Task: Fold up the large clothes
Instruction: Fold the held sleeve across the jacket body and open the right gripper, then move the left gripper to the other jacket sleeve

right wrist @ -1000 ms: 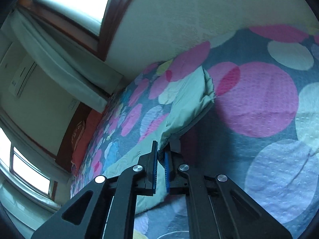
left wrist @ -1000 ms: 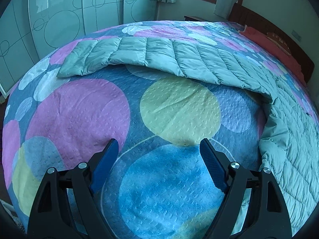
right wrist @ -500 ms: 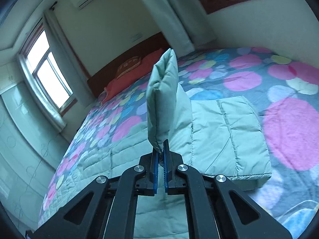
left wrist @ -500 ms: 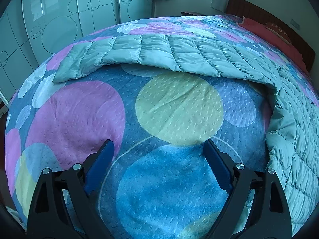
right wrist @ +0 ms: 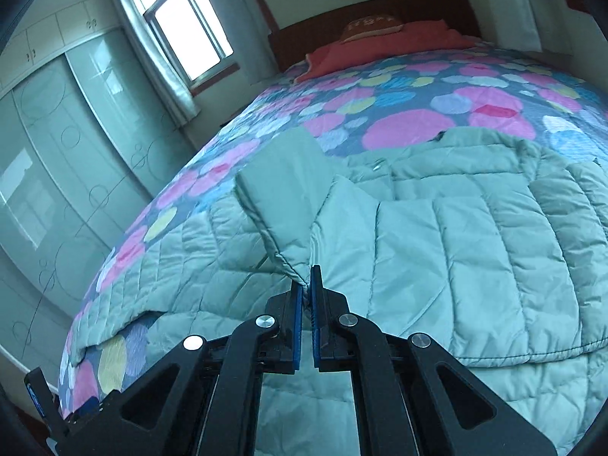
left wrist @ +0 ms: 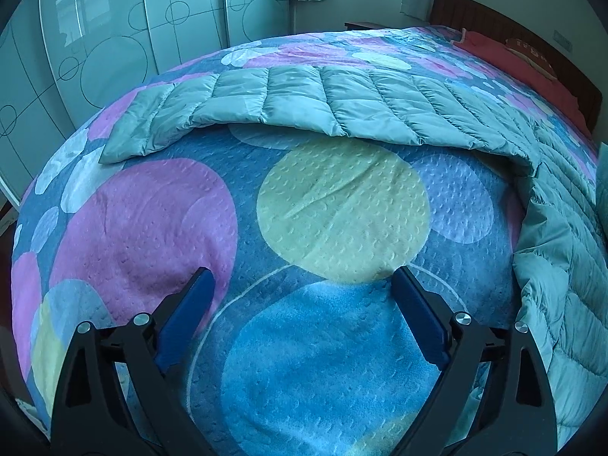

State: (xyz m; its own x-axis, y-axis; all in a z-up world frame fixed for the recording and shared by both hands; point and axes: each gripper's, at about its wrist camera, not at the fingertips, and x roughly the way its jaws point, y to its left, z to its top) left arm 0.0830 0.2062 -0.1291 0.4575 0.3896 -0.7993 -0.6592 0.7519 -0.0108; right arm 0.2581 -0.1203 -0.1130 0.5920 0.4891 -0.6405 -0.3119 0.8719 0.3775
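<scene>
- Pinching a cuff corner of the quilted green coat (right wrist: 475, 235) in my right gripper (right wrist: 307, 288), lifted above the coat body on the bedspread (right wrist: 399, 114).
- My left gripper (left wrist: 302, 285) spread wide, holding nothing, over bare bedspread; coat sleeve edge well ahead.

We see a bed (left wrist: 152, 220) under a bedspread (left wrist: 330, 209) dotted with pink, yellow and blue circles. At its head we spot a dark wooden headboard (right wrist: 364, 15), with a red pillow (right wrist: 383, 47) and a brown cushion (right wrist: 370, 28) lying against it. Along the side we have pale wardrobe doors (left wrist: 110, 45) with circle outlines, and a curtained window (right wrist: 186, 34) letting daylight in.
</scene>
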